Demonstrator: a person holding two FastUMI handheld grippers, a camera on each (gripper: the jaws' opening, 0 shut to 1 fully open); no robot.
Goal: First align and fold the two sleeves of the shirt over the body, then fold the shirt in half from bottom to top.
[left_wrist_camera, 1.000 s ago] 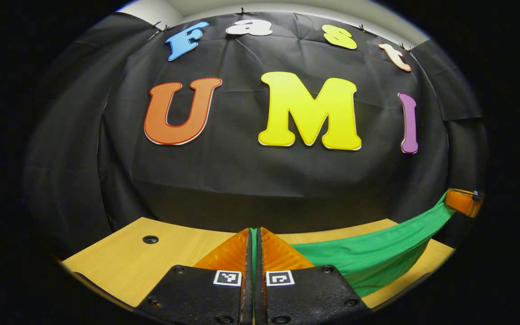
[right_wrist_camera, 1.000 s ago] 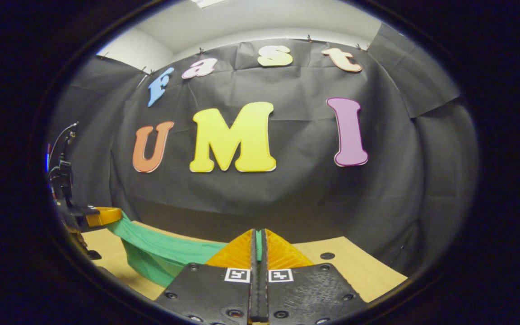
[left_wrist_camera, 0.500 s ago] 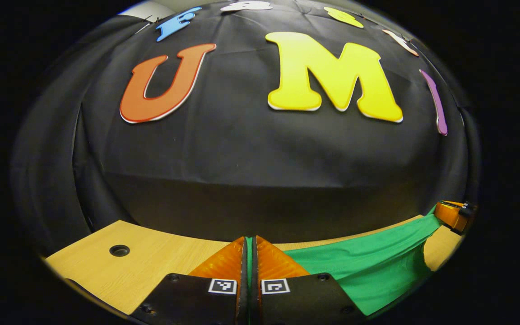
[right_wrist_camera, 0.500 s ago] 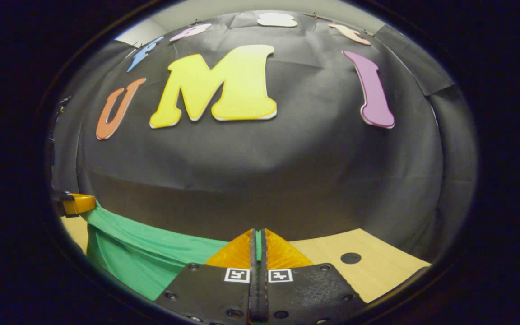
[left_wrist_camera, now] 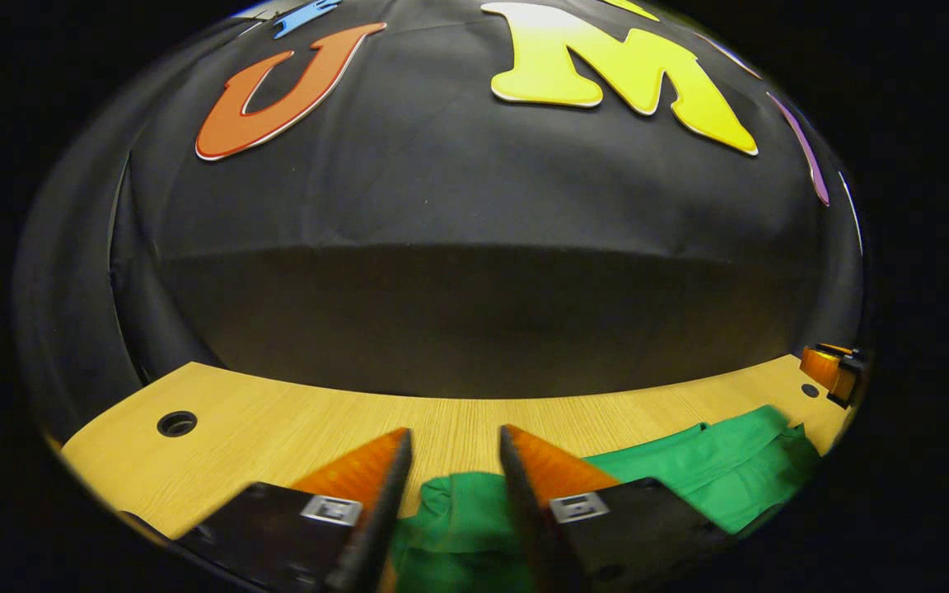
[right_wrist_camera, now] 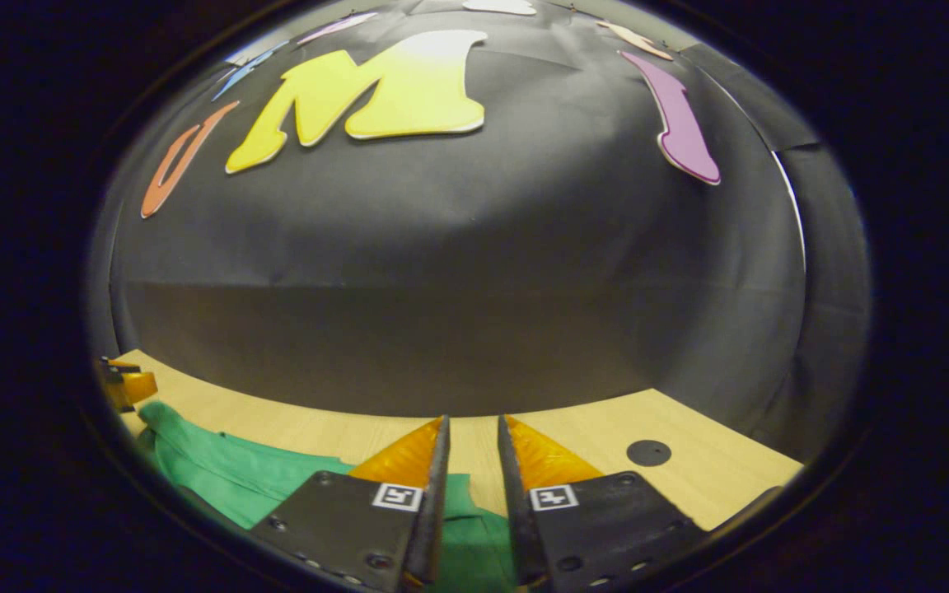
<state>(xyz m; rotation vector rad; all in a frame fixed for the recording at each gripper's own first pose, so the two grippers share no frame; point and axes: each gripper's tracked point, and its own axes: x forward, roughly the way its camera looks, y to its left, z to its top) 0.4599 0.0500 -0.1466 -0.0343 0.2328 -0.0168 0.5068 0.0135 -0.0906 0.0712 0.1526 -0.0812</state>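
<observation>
The black cloth wall (left_wrist_camera: 474, 247) stands at the far side of the booth, and the wooden table (left_wrist_camera: 277, 420) runs along its foot, with a round hole (left_wrist_camera: 177, 423) near its left end and another (right_wrist_camera: 648, 452) near its right end.

The green shirt (left_wrist_camera: 689, 473) lies on the table as a low, rumpled band, its long axis running left to right along the table, roughly parallel to the wall. In the left gripper view it stretches from between the near fingers away to the right; in the right gripper view the shirt (right_wrist_camera: 219, 473) stretches from between the near fingers away to the left. Which end is collar or hem I cannot tell.

The left gripper (left_wrist_camera: 454, 461) has its fingers spread wide apart, with green cloth lying loose in the gap below and neither finger pressing on it. The right gripper (right_wrist_camera: 472, 445) also stands parted, by a narrower gap, over cloth and bare wood.

Each gripper also shows small at the far edge of the other's view: the right gripper (left_wrist_camera: 829, 372) just beyond the shirt's right end, the left gripper (right_wrist_camera: 127, 385) just past its left end.
</observation>
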